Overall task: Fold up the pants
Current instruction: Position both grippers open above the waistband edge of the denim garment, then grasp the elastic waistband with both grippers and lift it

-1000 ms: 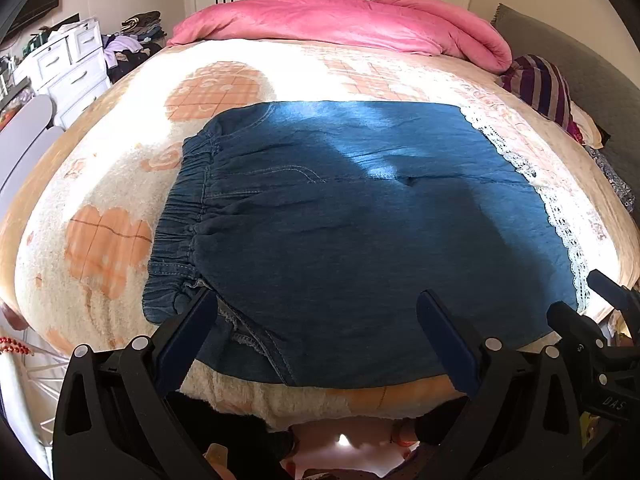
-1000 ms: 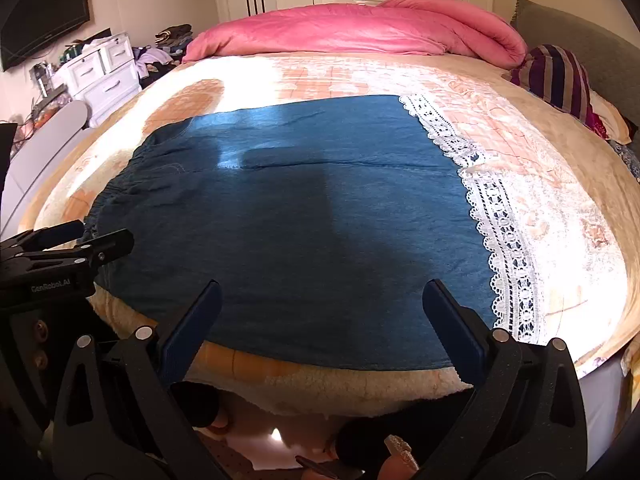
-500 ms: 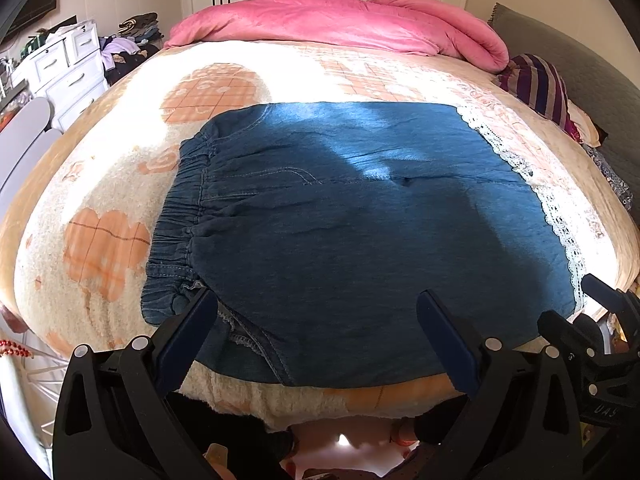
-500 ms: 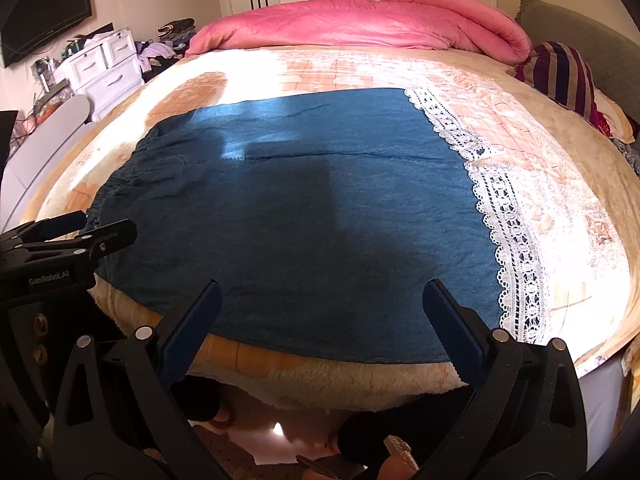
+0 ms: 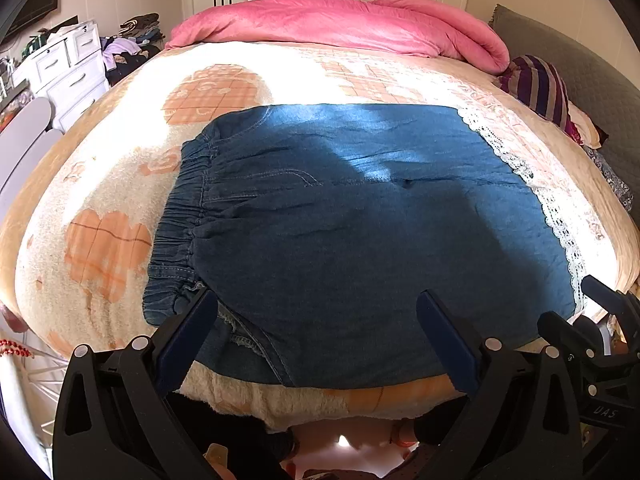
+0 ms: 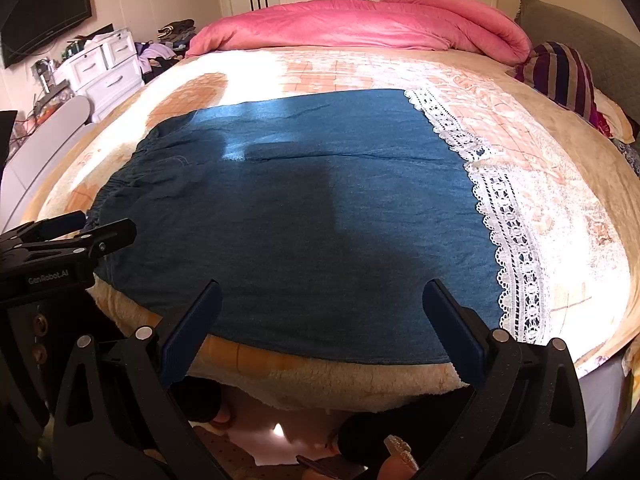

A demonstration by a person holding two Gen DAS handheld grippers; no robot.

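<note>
On bed (image 5: 120,184): one pants (image 5: 360,232), two claws.

You've got a big bed (image 5: 100,184) here, covered with a fuzzy cream blanket (image 5: 120,168) with orange checked patches on it. Spread flat across the near half are the blue denim pants (image 5: 352,232), elastic waistband toward your left, white lace trim (image 6: 508,216) along the edge on your right. The near edge of the pants runs right along the bed's front edge. Sun hits the far part of the blanket and the top strip of the denim. At the far end a pink duvet (image 5: 344,24) is bunched up, and a striped purple pillow (image 6: 564,72) sits at the right side of the bed.
</note>
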